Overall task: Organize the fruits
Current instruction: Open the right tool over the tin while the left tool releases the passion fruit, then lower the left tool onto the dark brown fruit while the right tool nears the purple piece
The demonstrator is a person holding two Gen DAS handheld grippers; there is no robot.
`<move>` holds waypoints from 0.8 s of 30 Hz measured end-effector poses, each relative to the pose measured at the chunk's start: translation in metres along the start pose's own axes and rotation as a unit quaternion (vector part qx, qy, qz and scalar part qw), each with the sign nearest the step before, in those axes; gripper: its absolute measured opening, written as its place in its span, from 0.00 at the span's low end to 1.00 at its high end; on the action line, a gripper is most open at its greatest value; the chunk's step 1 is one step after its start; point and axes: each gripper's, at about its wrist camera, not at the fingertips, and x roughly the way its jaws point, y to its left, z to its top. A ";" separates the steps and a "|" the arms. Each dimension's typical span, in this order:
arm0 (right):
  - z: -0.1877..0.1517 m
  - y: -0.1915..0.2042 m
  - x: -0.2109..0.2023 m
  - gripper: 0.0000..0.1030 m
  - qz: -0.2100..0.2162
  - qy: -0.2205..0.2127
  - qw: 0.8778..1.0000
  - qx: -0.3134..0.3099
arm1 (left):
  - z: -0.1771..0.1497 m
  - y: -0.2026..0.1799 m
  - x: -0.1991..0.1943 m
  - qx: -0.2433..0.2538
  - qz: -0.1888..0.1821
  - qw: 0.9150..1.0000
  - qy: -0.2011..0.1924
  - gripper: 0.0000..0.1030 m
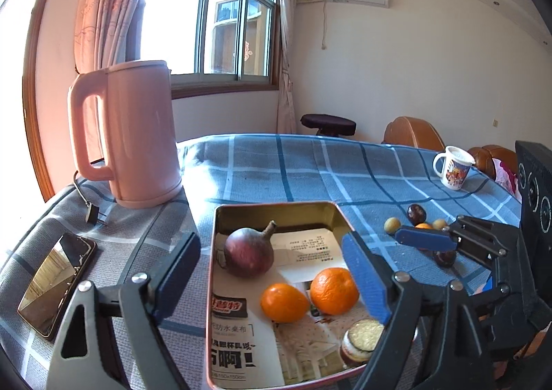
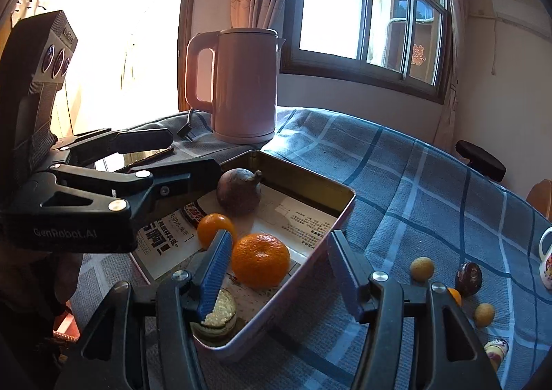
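A metal tin tray [image 1: 276, 209] [image 2: 345, 197] lined with printed paper holds a dark purple fruit [image 1: 249, 256] [image 2: 238, 196], two oranges [image 1: 333, 290] [image 1: 283, 302] [image 2: 260, 259] [image 2: 216, 228] and a round biscuit [image 1: 363, 338] [image 2: 218, 315]. My left gripper [image 1: 272, 283] is open and empty, its jaws straddling the tray's left rim. My right gripper [image 2: 281, 272] is open and empty over the tray's near corner, the larger orange just beyond its left finger. Small yellow fruits [image 2: 421, 268] [image 2: 483, 315] and a dark one [image 2: 467, 279] lie loose on the cloth right of the tray.
A pink kettle [image 1: 132, 138] [image 2: 238, 85] with a loose plug [image 1: 93, 214] stands behind the tray. A phone [image 1: 57, 283] lies at the left. A mug [image 1: 454, 167] stands at the far right. The table has a blue checked cloth [image 2: 414, 183].
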 end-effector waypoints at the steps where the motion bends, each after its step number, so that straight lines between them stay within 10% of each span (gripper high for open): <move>1: -0.002 -0.007 -0.008 0.60 -0.010 -0.006 1.000 0.005 | 0.002 -0.005 -0.001 0.002 -0.004 1.000 -0.003 0.86; 14: -0.049 -0.133 -0.072 0.63 -0.204 0.002 0.972 0.115 | 0.010 -0.121 0.029 0.075 -0.098 0.992 0.019 0.86; 24: -0.074 -0.168 -0.070 0.63 -0.187 0.053 0.967 0.164 | 0.004 -0.180 0.062 0.122 -0.117 0.984 0.052 0.86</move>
